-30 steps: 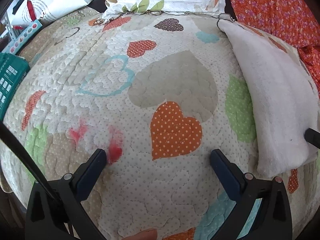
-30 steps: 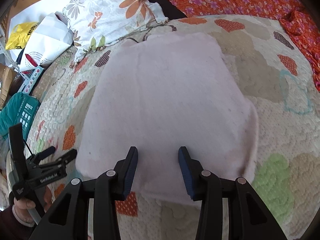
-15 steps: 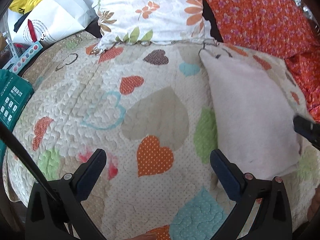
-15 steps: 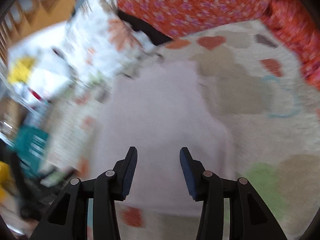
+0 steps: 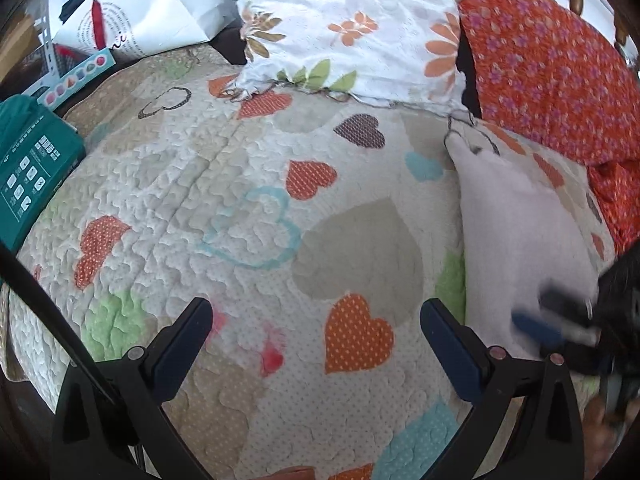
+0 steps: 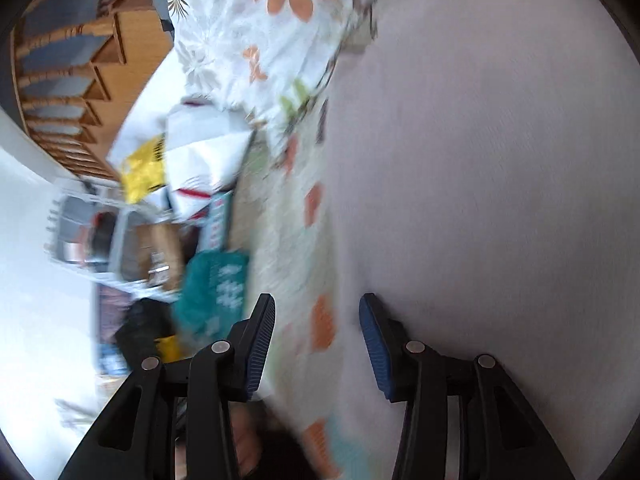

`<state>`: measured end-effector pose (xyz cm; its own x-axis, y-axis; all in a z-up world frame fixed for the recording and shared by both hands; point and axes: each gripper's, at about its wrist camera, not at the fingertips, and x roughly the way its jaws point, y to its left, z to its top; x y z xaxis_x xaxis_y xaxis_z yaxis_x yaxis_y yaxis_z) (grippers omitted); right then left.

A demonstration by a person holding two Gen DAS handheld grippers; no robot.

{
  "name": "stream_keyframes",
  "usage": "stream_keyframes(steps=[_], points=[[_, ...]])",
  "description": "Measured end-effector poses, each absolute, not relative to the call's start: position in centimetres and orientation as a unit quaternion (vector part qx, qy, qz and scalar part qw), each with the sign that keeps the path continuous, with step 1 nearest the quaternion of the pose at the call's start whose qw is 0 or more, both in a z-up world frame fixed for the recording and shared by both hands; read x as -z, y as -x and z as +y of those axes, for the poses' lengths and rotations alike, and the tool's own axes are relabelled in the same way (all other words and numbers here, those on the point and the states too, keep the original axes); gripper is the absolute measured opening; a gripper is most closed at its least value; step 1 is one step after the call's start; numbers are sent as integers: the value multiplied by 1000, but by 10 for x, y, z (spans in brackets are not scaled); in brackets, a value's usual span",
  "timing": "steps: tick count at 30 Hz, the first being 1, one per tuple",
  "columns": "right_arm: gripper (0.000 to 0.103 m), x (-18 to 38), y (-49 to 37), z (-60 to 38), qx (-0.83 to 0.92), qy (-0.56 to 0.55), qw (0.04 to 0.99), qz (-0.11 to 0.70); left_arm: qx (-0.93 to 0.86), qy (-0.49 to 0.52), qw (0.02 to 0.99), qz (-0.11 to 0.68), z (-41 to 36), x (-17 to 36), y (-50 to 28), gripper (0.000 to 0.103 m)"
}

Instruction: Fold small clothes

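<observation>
Pale pink fleecy cloth, already lying in a flat soft slab on the heart-patterned quilted bedspread, looks light and limp, so it should be taken at a corner or along the near edge where the layers bunch. Right tongs have just been opening and stand parted astride its left edge, gripping nothing. Left tongs gape wide and empty over the bedspread, well apart from the cloth.

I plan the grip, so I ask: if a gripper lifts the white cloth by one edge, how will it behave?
The white cloth lies flat and follows the quilt, so it probably droops limply. It looks thin, likely light. Its fuzzy surface should not slip.
</observation>
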<state>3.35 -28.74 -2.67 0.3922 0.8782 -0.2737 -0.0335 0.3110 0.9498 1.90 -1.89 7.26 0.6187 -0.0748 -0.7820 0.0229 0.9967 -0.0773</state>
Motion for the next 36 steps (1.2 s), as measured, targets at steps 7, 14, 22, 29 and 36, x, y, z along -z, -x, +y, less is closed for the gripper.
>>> stream_keyframes(steps=[7, 14, 22, 29, 36], points=[[48, 44, 13, -252, -356, -430, 644, 523, 34, 41, 902, 429, -16, -84, -18, 103], [50, -30, 33, -299, -277, -336, 785, 440, 27, -9, 931, 365, -37, -112, 13, 103], [53, -63, 43, -352, -52, -211, 883, 416, 73, -23, 932, 354, -90, -128, 36, 103], [53, -39, 38, -365, -25, -212, 878, 428, 101, -61, 922, 368, -115, -89, 25, 103], [54, -47, 29, -356, -25, -192, 894, 404, 88, -56, 909, 404, -108, -66, 7, 103]])
